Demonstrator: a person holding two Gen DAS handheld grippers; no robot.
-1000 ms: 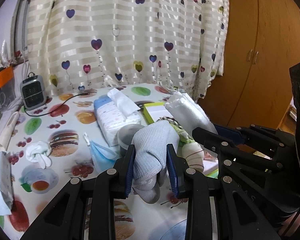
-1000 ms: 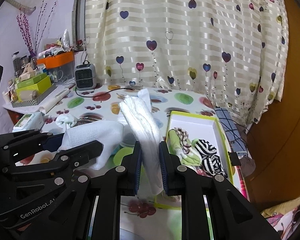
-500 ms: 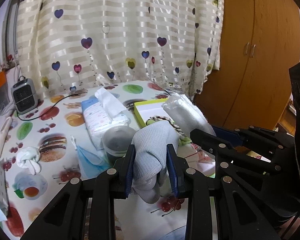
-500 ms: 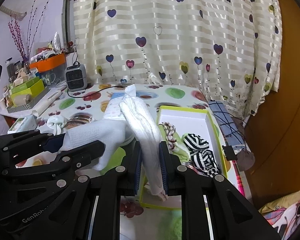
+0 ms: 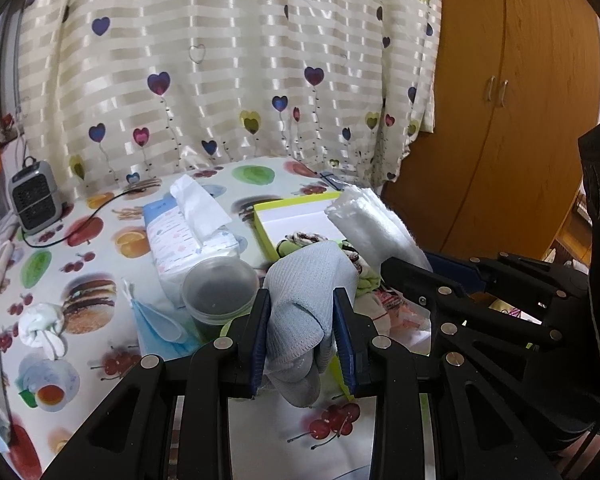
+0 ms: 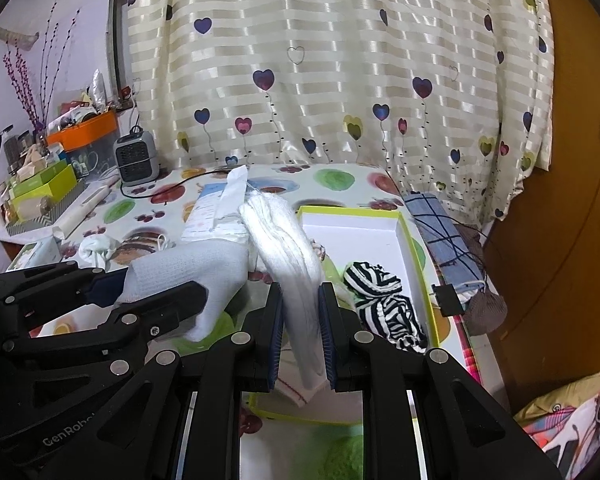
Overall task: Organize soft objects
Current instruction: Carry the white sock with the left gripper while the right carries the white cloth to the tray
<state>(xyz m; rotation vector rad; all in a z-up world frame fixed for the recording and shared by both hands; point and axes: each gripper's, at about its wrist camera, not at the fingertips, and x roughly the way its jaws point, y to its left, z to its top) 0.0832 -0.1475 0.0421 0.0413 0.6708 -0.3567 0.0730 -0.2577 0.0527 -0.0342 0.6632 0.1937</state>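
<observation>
Ribbed knit sock (image 5: 308,292), fluffy white cloth (image 6: 288,248), glossy printed tablecloth (image 5: 100,248).

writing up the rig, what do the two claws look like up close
Both match: the left claw and right claw are matte black plastic linkages with round silver rivets and dark blue pads inside the fingers. White "GenRobo" lettering shows on the left one's body. No cables or sleeves visible.

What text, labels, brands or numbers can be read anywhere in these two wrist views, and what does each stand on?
"GenRobo", cut off by the frame edge: on the body of the left gripper, seen in the right wrist view.
Print on the tissue pack: too small and blurred to read.
Print on the green boxes at the far left: too small to read.
No other legible text in either view.
</observation>
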